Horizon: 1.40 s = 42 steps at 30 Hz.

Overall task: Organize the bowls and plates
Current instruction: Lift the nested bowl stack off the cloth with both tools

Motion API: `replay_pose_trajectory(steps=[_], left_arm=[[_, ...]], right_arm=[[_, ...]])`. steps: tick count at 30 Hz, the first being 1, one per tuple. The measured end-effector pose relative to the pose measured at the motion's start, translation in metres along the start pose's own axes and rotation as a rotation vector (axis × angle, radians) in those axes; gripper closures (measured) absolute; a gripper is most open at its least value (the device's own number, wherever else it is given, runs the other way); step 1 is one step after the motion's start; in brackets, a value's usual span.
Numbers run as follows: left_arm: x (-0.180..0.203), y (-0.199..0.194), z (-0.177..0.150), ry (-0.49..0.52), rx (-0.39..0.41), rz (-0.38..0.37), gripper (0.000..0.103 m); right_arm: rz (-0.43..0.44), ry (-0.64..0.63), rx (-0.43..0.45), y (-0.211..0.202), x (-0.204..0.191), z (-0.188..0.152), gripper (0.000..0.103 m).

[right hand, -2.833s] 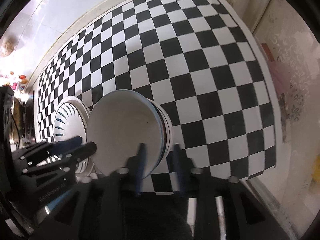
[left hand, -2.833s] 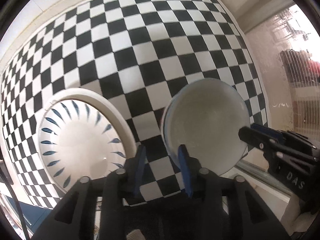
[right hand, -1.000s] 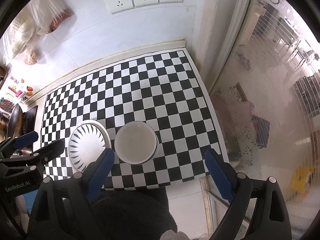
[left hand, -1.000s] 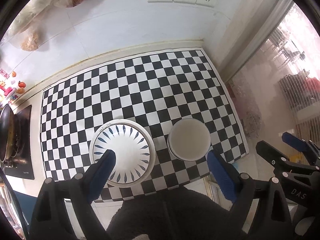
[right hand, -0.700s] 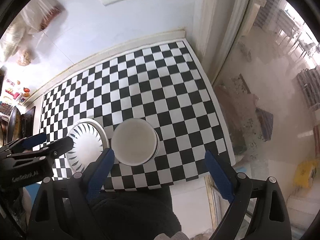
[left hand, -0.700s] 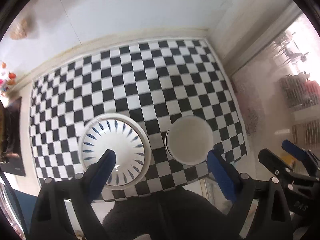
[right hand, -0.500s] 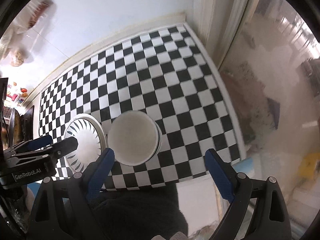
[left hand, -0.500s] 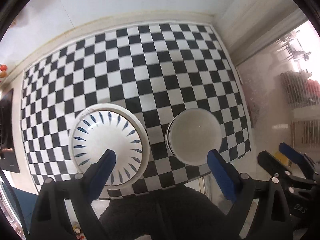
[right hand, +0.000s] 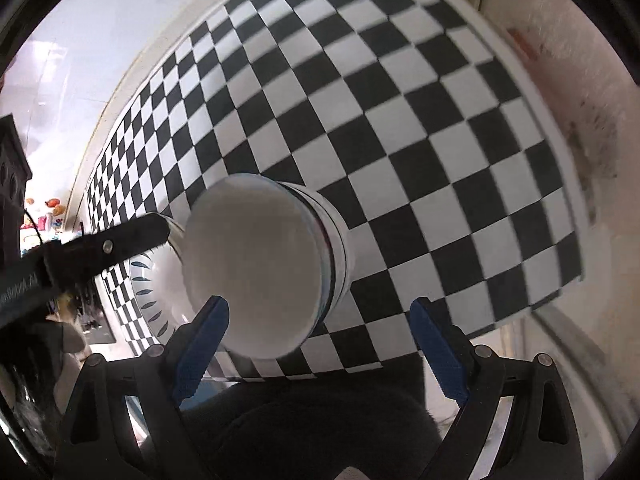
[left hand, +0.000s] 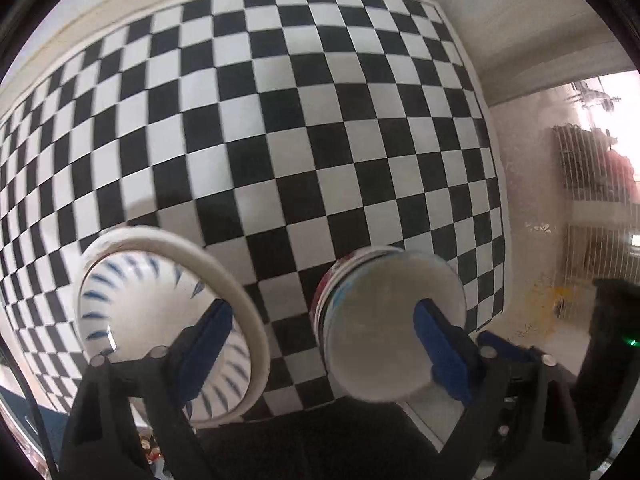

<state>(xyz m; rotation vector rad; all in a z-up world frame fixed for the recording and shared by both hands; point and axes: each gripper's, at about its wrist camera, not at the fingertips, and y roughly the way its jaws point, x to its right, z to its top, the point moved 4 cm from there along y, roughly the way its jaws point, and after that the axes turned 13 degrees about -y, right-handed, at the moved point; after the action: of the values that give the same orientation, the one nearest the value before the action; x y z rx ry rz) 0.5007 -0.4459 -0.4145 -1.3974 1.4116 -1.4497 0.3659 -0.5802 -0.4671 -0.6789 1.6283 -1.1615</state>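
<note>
A stack of white plates (left hand: 152,312), the top one with blue leaf marks, lies on the checkered mat (left hand: 320,140) beside a stack of white bowls (left hand: 384,320). My left gripper (left hand: 320,336) hangs low over both, pointing steeply down. Its jaws are closing, one blue finger over the plate and one over the bowl, pressing on nothing. In the right wrist view my right gripper (right hand: 320,336) stands wide open above the near edge of the bowl stack (right hand: 256,272). There the plates (right hand: 156,280) sit to its left, under a finger of the left gripper (right hand: 120,240).
The mat (right hand: 420,140) ends at the counter's near edge just below the dishes. A white wall (left hand: 520,20) bounds the back and frosted glass (left hand: 580,200) the right side. Small coloured items (right hand: 44,208) sit at the far left.
Both grippers were shut by the bowls at first, then stood high and wide open. Over the last second both have come down steeply toward the dishes, which now fill much more of each view.
</note>
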Motion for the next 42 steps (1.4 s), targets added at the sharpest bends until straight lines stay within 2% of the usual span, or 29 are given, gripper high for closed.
replay_pose_trajectory(steps=[2, 5, 10, 13, 17, 21, 26, 27, 29, 30, 34, 42], left_arm=[[0.004, 0.011, 0.004, 0.014, -0.038, 0.000, 0.038], [0.008, 0.027, 0.007, 0.022, -0.096, -0.010, 0.049], [0.015, 0.052, 0.010, 0.028, -0.196, -0.056, 0.049], [0.015, 0.067, 0.009, 0.012, -0.246, -0.073, 0.053], [0.013, 0.075, 0.010, 0.008, -0.249, -0.075, 0.054], [0.008, 0.079, 0.011, 0.006, -0.258, -0.081, 0.061], [0.006, 0.091, 0.011, 0.006, -0.284, -0.097, 0.060], [0.004, 0.090, 0.012, 0.006, -0.280, -0.105, 0.060], [0.004, 0.089, 0.013, 0.007, -0.282, -0.116, 0.060], [0.003, 0.089, 0.013, 0.009, -0.282, -0.122, 0.060], [0.002, 0.087, 0.011, 0.028, -0.267, -0.130, 0.060], [0.005, 0.078, 0.004, 0.051, -0.205, -0.095, 0.061]], right_arm=[[0.023, 0.021, -0.014, 0.011, 0.005, 0.001, 0.009], [0.055, 0.050, -0.028, 0.026, 0.011, 0.003, 0.009], [0.099, 0.083, -0.034, 0.045, 0.021, 0.008, 0.009], [0.144, 0.105, -0.041, 0.056, 0.023, 0.008, 0.009], [0.199, 0.126, -0.047, 0.069, 0.028, 0.009, 0.009], [0.245, 0.143, -0.055, 0.078, 0.034, 0.012, 0.009], [0.289, 0.156, -0.077, 0.095, 0.038, 0.015, 0.010], [0.296, 0.158, -0.081, 0.099, 0.038, 0.016, 0.011], [0.302, 0.155, -0.088, 0.107, 0.037, 0.021, 0.024], [0.312, 0.154, -0.095, 0.110, 0.036, 0.021, 0.034], [0.314, 0.164, -0.095, 0.114, 0.034, 0.019, 0.036], [0.359, 0.154, -0.067, 0.111, 0.045, 0.011, 0.042]])
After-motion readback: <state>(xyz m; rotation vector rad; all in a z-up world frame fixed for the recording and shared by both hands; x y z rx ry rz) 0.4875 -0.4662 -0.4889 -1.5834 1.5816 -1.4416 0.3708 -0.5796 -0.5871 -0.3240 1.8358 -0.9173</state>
